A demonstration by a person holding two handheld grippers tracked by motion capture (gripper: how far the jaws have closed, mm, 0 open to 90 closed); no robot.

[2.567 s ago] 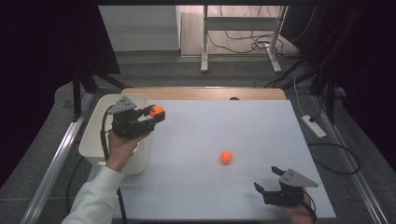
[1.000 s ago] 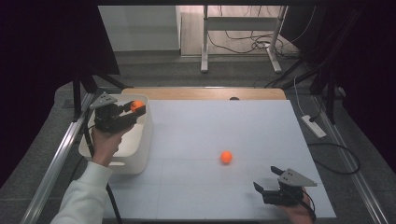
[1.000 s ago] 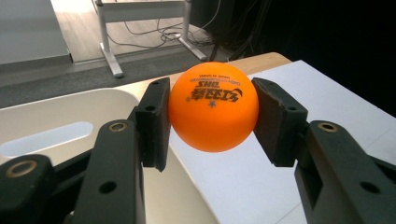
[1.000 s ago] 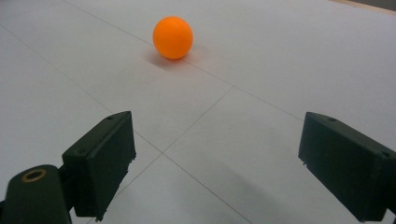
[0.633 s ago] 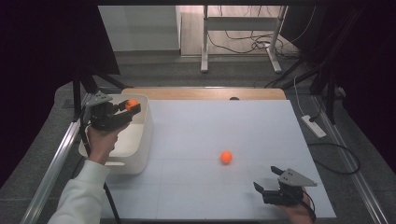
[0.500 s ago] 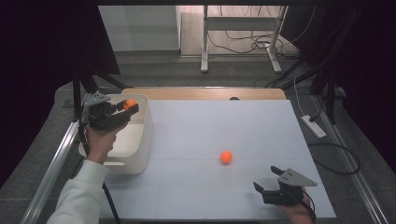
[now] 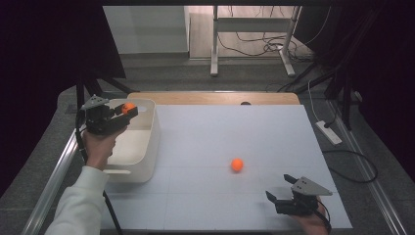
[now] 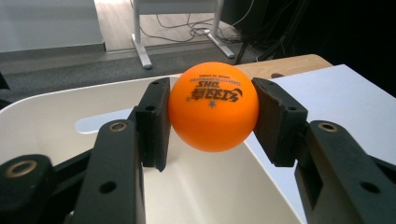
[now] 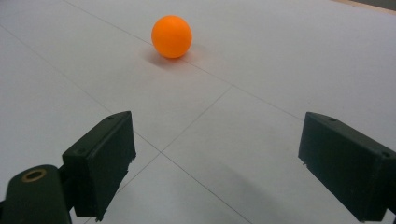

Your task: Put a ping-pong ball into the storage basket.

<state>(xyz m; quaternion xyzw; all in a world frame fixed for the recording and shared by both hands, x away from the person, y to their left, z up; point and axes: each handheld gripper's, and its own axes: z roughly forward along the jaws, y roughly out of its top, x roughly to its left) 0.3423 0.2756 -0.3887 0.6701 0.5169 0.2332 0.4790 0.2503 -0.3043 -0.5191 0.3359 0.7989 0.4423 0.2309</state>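
L gripper [image 7: 128, 108], clamping orange ball [image 8: 213, 106], has moved over bin [image 7: 147, 142]; its view shows ball's print. R gripper [image 7: 281, 188] agape.

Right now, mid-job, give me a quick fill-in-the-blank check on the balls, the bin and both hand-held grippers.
1. The left hand-held gripper is shut on an orange ____ ball.
2. That ball hangs above the white ____.
3. The right hand-held gripper has its jaws ____.
4. A second orange ball lies on the white ____.

Missing words: table tennis; bin; open; table
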